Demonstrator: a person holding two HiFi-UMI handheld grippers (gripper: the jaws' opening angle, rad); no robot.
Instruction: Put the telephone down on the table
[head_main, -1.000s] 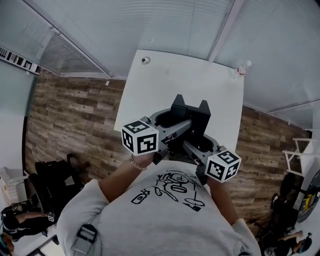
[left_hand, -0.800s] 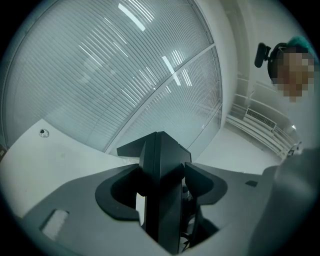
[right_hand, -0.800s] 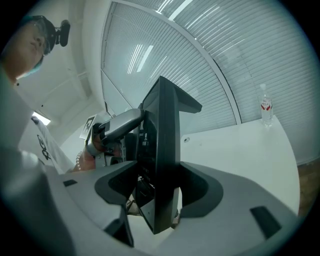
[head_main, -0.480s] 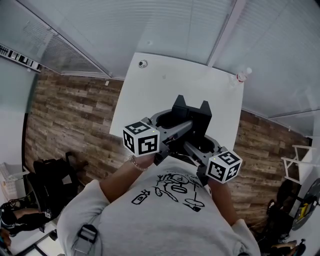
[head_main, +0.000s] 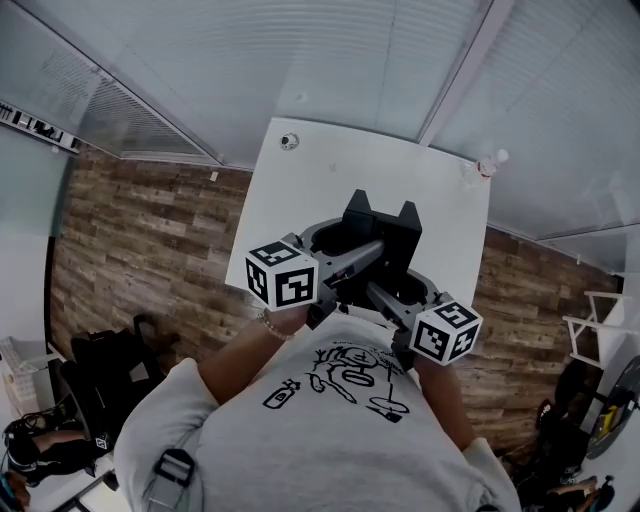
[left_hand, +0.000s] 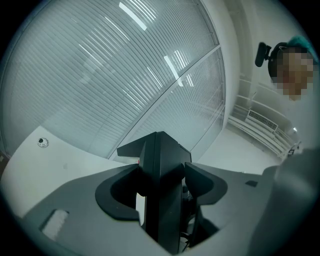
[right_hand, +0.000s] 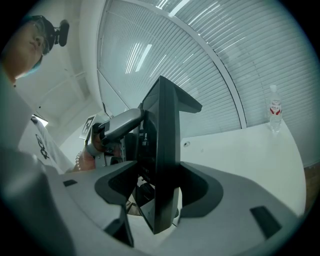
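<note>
Looking down, the head view takes in the whole layout: one white table (head_main: 330, 180), one bottle (head_main: 487, 165) at its far right corner, one small round object (head_main: 289, 141) at its far left corner, and one black telephone (head_main: 380, 235) held over the table's near end between two grippers. How the jaws sit is plain only in the gripper views. The left gripper (left_hand: 161, 190) has its jaws clamped on the telephone's edge, with the round object behind it. The right gripper (right_hand: 157, 187) is likewise clamped on the telephone, and only its view shows the bottle upright beyond the handset and the left hand (right_hand: 90, 150).
</note>
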